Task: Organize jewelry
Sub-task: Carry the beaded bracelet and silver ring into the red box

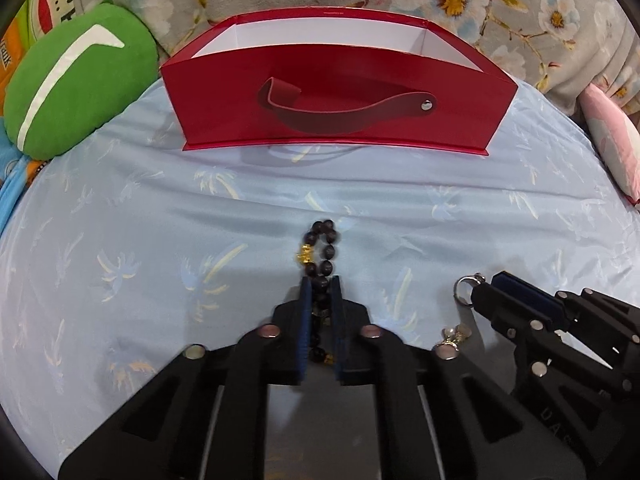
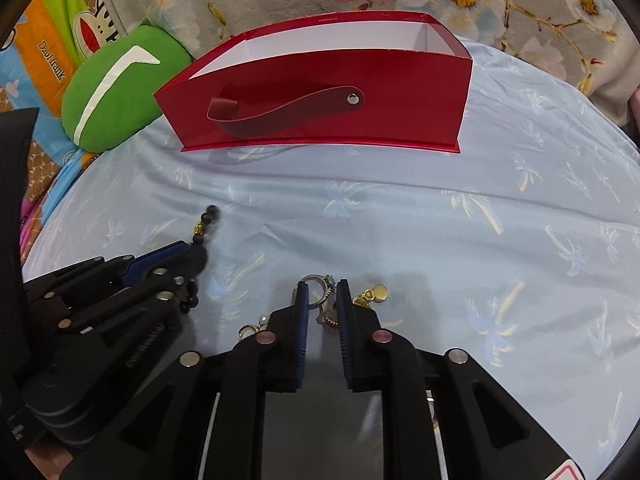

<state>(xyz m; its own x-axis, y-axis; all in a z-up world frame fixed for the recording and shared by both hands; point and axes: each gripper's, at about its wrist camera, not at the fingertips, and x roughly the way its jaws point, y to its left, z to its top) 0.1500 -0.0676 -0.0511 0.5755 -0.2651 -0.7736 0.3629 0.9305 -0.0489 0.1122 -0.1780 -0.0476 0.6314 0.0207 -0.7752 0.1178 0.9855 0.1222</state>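
My left gripper (image 1: 320,284) is clenched on a dark bead bracelet (image 1: 322,248). The blue pads pinch the strand partway along; a loop of beads with a gold charm sticks out past the fingertips, and a few more beads trail back between the jaws. I judge it light and floppy: round, smooth beads on a cord that could roll or slide in the pads, so gripping across two strands, as now, seems safest. The loose loop will likely swing when lifted.

My right gripper (image 2: 322,290) is closed down on a silver ring (image 2: 316,282), the band caught at the pad tips with part of it poking out ahead. I judge it tiny, hard and slippery, likely to pop free if squeezed off-centre. Just right of those tips lies a gold earring (image 2: 372,295); just left and nearer me, a small pearl piece (image 2: 256,324).

All of it rests on a pale blue sheet (image 2: 480,240). Well ahead of both grippers stands an open red box (image 1: 336,112), white inside, with a strap on its front.
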